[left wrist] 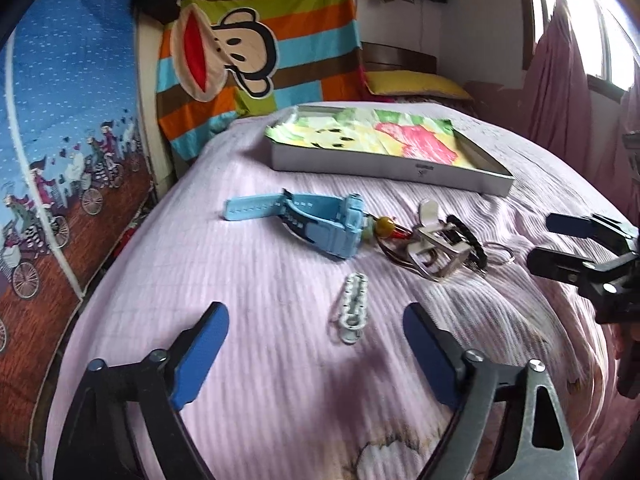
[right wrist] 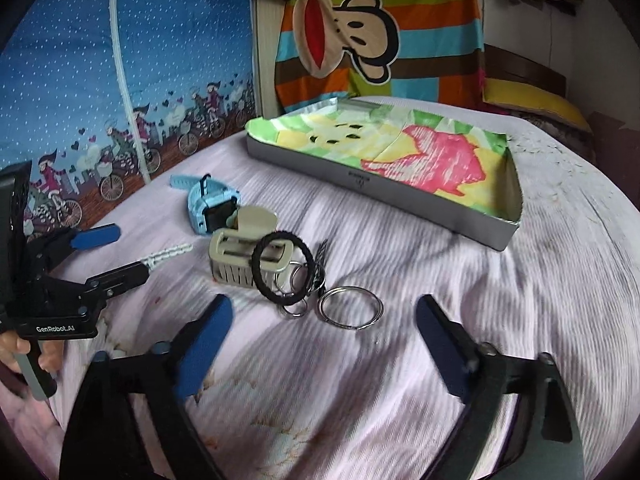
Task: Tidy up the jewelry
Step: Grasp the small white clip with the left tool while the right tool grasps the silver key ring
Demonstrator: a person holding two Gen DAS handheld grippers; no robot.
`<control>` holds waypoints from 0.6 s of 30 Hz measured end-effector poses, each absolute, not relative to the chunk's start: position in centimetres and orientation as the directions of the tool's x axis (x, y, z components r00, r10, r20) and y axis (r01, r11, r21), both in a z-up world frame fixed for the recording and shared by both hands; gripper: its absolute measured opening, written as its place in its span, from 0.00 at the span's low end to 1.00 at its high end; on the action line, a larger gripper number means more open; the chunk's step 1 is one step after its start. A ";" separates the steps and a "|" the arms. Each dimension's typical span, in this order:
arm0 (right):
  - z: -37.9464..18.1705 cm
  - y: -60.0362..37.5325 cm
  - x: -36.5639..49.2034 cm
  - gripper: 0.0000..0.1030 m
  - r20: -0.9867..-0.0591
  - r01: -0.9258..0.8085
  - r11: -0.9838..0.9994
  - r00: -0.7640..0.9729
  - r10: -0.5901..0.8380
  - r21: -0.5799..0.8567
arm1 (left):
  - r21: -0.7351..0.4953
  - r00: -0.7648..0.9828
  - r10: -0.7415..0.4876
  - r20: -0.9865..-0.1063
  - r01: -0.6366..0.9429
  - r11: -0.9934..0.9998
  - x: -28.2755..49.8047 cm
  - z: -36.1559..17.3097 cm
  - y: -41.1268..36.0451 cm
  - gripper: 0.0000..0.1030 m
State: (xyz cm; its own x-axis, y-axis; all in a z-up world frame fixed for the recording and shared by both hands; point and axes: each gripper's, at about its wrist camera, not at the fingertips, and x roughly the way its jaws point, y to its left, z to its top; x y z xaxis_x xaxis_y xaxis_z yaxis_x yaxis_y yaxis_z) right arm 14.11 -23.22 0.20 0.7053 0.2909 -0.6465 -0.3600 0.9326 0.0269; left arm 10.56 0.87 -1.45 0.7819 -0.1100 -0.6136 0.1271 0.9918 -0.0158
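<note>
On the lilac bedspread lie a white chain bracelet (left wrist: pixel 352 304), a light-blue watch (left wrist: pixel 304 220), a beaded charm (left wrist: pixel 384 228), a beige claw clip (left wrist: pixel 440 244), a black hair tie (right wrist: pixel 284 268) and metal key rings (right wrist: pixel 350 308). My left gripper (left wrist: pixel 316 344) is open, and the white bracelet lies just ahead between its fingertips. My right gripper (right wrist: pixel 324 332) is open too, low over the bed, with the large key ring just beyond its tips. A shallow grey tray (right wrist: pixel 380 196) lined with colourful paper stands behind the pile. Each gripper shows in the other's view, the right gripper (left wrist: pixel 548 244) and the left gripper (right wrist: pixel 130 252).
A striped monkey-print cloth (left wrist: pixel 256 40) hangs behind the bed. On the left is a blue curtain (left wrist: pixel 60 120) with cyclists. A yellow pillow (left wrist: pixel 412 84) lies at the back right. A hand (right wrist: pixel 16 352) holds the left gripper's handle. The bed drops off at both sides.
</note>
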 end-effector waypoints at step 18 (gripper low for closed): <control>-1.8 -23.6 16.7 0.54 -0.697 -0.323 0.946 0.671 0.252 0.031 | -0.051 0.757 -0.163 -0.633 0.170 0.984 11.8 -2.4 -0.2 0.40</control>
State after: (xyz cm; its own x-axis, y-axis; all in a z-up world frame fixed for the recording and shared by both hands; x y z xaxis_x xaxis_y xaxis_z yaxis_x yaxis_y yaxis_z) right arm 16.75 -23.58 -1.84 0.6714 0.2521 -0.6969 -0.3228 0.9460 0.0313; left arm 11.85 -0.21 -2.38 0.7568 -0.1635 -0.6329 0.1700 0.9841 -0.0509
